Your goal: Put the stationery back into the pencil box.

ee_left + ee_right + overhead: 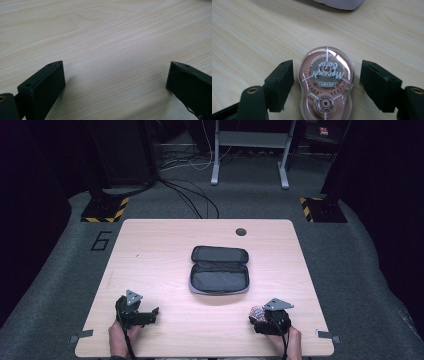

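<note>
- Fingers of your right gripper stand apart on either side of the clear-shelled, pink correction-tape dispenser; a gap shows between each black pad and the plastic shell, so nothing is gripped yet.
- That dispenser lies flat on the pale wooden table, near the edge on your side, well apart from the open dark zip-up pencil case at the middle of the table.
- Your pads face a rounded, glossy shell. If they meet it off its widest line, I'd expect it to squirt forward or twist out rather than seat.
- One pad looks nearer the shell than the other. Should it land first, it could shove the dispenser sideways across the smooth wood before the second pad arrives.
- Squeeze high on the curve and the shell may pop upward; come down too low and the pad tips could scrape the table.
- In the high view your right gripper sits close to the table's near edge, so a dispenser pushed toward you might slide off.
- Left gripper has its jaws spread wide over bare wood, holding nothing; it's too far off to steady the dispenser if it skids.
</note>
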`<state>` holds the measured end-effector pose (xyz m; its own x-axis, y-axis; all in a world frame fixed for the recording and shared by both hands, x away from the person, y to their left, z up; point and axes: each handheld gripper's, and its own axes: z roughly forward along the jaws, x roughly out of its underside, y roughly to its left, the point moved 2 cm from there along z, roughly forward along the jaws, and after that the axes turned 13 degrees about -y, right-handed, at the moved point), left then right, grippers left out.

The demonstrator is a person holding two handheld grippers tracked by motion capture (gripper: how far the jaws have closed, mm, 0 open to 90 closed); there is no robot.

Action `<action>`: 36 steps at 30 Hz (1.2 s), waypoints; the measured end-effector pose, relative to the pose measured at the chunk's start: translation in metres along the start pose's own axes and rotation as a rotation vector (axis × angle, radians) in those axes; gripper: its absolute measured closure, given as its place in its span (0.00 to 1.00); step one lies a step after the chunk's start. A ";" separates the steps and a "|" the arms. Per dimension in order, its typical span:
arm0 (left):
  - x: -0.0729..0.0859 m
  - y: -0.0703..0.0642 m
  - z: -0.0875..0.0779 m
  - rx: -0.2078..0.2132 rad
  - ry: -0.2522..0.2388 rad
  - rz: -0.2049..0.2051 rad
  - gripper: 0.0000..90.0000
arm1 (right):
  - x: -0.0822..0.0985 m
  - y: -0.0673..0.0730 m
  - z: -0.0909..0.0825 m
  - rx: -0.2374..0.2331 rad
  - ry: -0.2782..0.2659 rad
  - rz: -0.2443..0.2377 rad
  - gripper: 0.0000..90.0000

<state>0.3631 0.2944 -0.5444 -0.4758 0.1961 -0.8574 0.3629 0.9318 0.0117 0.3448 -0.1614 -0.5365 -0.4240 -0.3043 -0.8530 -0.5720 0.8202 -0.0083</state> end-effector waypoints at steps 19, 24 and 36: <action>0.000 0.000 0.000 0.004 0.004 0.002 0.02 | -0.003 0.005 -0.004 -0.007 -0.053 0.005 0.43; 0.000 0.000 0.000 0.004 0.004 0.002 0.02 | -0.010 0.001 -0.013 -0.001 -0.090 0.014 0.43; 0.000 0.000 0.000 -0.006 -0.007 0.002 0.02 | -0.028 -0.010 -0.032 0.014 -0.145 0.024 0.43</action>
<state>0.3633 0.2943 -0.5449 -0.4695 0.1958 -0.8610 0.3588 0.9333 0.0165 0.3402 -0.1764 -0.4959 -0.3312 -0.2121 -0.9194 -0.5526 0.8334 0.0068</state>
